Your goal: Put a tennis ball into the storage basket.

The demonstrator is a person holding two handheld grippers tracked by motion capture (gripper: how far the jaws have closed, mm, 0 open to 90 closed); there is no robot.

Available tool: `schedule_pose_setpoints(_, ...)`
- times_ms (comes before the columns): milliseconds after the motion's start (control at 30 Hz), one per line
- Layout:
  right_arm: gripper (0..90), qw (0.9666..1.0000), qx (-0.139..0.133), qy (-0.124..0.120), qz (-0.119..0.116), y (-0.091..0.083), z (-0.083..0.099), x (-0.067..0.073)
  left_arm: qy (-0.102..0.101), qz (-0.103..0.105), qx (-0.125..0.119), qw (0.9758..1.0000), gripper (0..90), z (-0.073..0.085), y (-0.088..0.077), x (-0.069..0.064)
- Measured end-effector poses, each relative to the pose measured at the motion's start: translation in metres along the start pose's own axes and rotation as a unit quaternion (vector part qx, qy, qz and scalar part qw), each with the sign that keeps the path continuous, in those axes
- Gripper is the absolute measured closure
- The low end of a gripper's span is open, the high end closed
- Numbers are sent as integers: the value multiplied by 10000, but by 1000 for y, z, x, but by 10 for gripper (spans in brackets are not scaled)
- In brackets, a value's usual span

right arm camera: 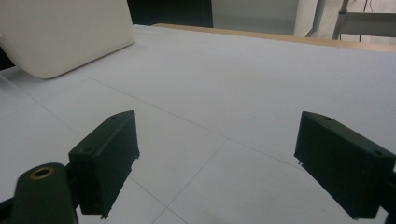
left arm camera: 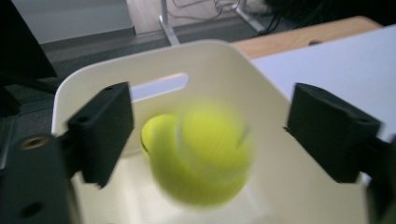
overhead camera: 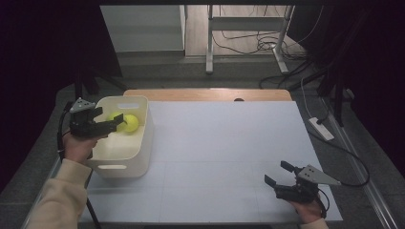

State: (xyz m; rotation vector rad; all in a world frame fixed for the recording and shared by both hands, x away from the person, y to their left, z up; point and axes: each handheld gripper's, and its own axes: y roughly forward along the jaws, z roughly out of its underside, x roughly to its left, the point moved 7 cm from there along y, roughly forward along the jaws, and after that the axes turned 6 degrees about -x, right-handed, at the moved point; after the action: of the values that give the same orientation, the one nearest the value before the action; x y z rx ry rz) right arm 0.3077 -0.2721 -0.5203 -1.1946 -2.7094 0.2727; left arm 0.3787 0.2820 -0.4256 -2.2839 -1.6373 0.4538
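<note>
A: Where are the balls?
B: In the bin (overhead camera: 125,157): one ball (left arm camera: 205,156) blurred between the left hand-held gripper's (overhead camera: 109,120) released jaws, another ball (left arm camera: 152,133) behind it.
A: And the right hand-held gripper (overhead camera: 278,172)?
B: Released, well right of the bin, over bare surface (overhead camera: 224,143).

Looks like a lab or recording room set up for handling trials. Dark curtains (overhead camera: 43,52) hung at the left and right edges of the high view, loose cables (overhead camera: 260,43) and a metal stand's legs (overhead camera: 210,43) on the floor at the top, a power strip (overhead camera: 321,128) at right, a plain white table (overhead camera: 229,148) in the middle.
</note>
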Motion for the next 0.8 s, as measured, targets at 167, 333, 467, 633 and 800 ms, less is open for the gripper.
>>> schedule_pose_setpoints(167, 130, 10000, 3, -10, -2, 0, 0, 1, 16, 327, -160, 9993, 103, -5, -6, -11)
schedule_pose_setpoints(333, 130, 10000, 0, -7, 10, 0, 0, 0, 56, 678, -256, 9974, 105, -5, -7, -24)
schedule_pose_setpoints(467, 130, 10000, 4, -13, 12, 0, 0, 0, 115, 899, -335, 9953, 107, -4, -8, -38)
schedule_pose_setpoints(633, 130, 10000, -2, -20, 15, -1, 0, 0, 194, 1140, -411, 9924, 113, -1, -9, -56)
schedule_pose_setpoints(800, 130, 10000, -16, -7, 21, -1, -1, 0, 269, 1395, -485, 9887, 115, 4, -13, -74)
